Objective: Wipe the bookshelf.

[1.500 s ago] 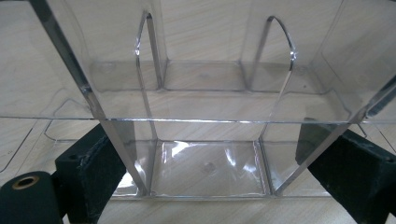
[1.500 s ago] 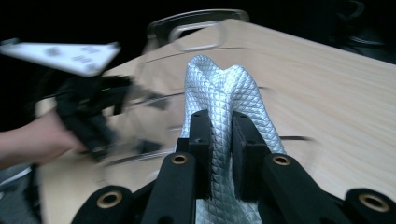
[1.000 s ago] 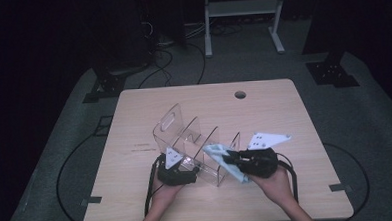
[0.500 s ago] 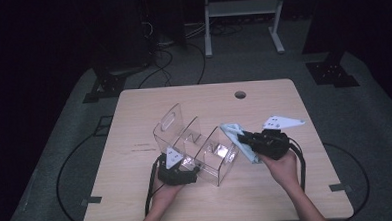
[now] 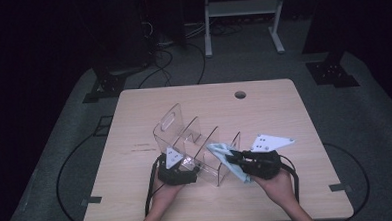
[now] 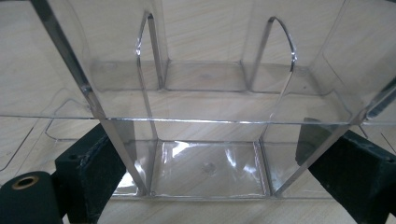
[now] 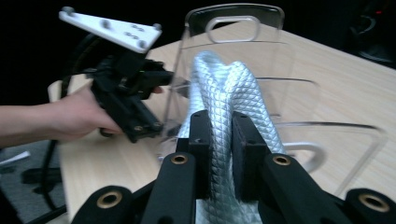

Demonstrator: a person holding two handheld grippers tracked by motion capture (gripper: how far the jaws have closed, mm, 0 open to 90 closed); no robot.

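My left gripper [image 5: 182,167] has its fingers spread wide, clamping the clear organizer [image 5: 195,140]; the right gripper [image 5: 234,160] pinches the cloth [image 7: 231,88] at its rim, with bare table [image 5: 144,118] all around.

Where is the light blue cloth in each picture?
High view: the light blue cloth is right of centre, at the clear plastic rack's right end.
Left gripper view: not in it.
Right gripper view: cloth in the middle.
Shared landmark: the clear plastic rack.
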